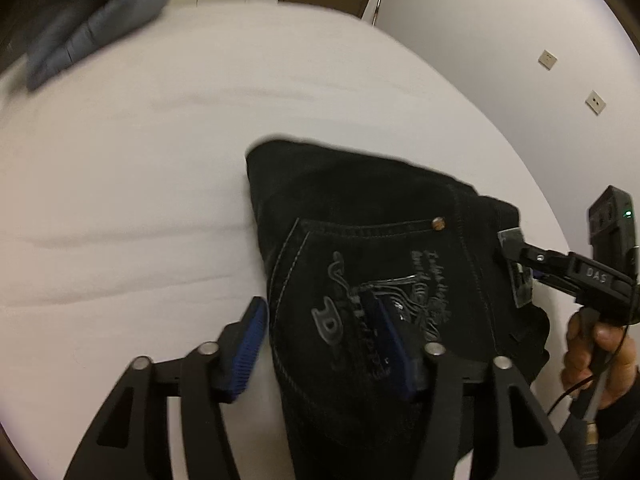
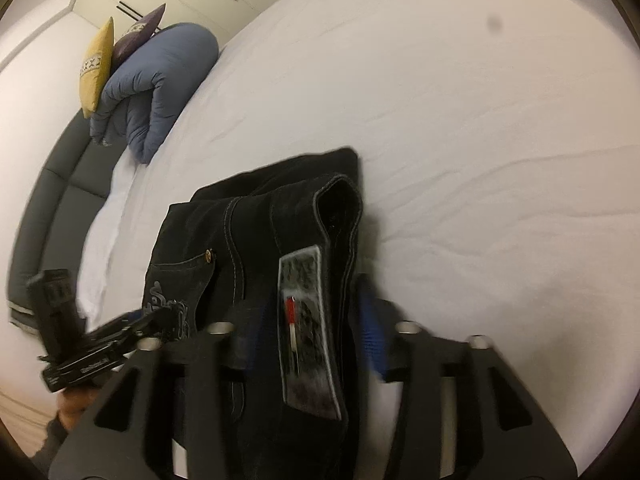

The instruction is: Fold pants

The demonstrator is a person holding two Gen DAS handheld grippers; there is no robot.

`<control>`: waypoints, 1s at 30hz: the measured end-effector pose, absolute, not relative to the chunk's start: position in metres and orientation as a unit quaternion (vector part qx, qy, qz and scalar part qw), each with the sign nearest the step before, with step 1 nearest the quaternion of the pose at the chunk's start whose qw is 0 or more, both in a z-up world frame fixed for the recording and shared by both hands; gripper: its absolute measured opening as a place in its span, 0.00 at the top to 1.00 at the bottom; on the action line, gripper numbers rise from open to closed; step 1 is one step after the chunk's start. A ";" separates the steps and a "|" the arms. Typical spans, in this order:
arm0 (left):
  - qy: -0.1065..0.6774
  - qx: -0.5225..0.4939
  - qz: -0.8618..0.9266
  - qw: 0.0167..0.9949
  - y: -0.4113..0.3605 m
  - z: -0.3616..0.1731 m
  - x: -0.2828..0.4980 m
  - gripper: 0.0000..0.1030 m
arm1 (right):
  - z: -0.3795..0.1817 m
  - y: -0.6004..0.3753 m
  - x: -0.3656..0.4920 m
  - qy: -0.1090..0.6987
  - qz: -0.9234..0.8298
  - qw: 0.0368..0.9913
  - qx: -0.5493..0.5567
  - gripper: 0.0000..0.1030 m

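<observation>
Here folded black pants (image 1: 360,248) lie waistband-near, lengthwise away; left gripper (image 1: 320,344) and right gripper (image 2: 308,320) fingers spread.

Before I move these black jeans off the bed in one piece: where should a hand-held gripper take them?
Grip the thick waistband end, coming from the open sheet side; stacked layers meet there, so the folded jeans likely lift together.

Soft, even indoor light, no glare; source not visible. Heavy fisheye bend w/ dark vignette at corners, both views. Folded black denim pants (image 1: 372,264) underexposed, detail lost in folds; faint shadow on white bed sheet (image 2: 460,120) beside them. Motion blur on blue puffy duvet (image 1: 92,16), far left. Right view's near fingers smeared.
</observation>
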State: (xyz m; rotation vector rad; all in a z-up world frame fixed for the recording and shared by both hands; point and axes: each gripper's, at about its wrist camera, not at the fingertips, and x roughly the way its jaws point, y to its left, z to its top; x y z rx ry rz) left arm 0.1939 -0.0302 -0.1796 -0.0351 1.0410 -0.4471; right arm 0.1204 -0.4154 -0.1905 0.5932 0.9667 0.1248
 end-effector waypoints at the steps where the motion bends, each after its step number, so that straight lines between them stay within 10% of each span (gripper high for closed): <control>1: 0.479 -0.010 -0.205 0.853 -0.021 -0.171 0.190 0.25 | -0.183 -0.413 0.112 0.451 0.053 0.847 0.275 0.55; 8: 0.316 0.083 -0.121 0.937 -0.008 -0.090 0.109 0.00 | -0.120 -0.396 0.014 0.366 -0.029 0.909 0.199 0.55; 18: 0.105 0.022 -0.089 0.990 0.012 0.029 -0.001 0.00 | -0.002 -0.327 -0.123 0.133 -0.188 0.973 0.032 0.08; 30: 0.135 0.048 -0.053 0.988 0.025 0.085 -0.064 0.00 | 0.093 -0.298 -0.197 0.108 -0.137 0.984 0.042 0.02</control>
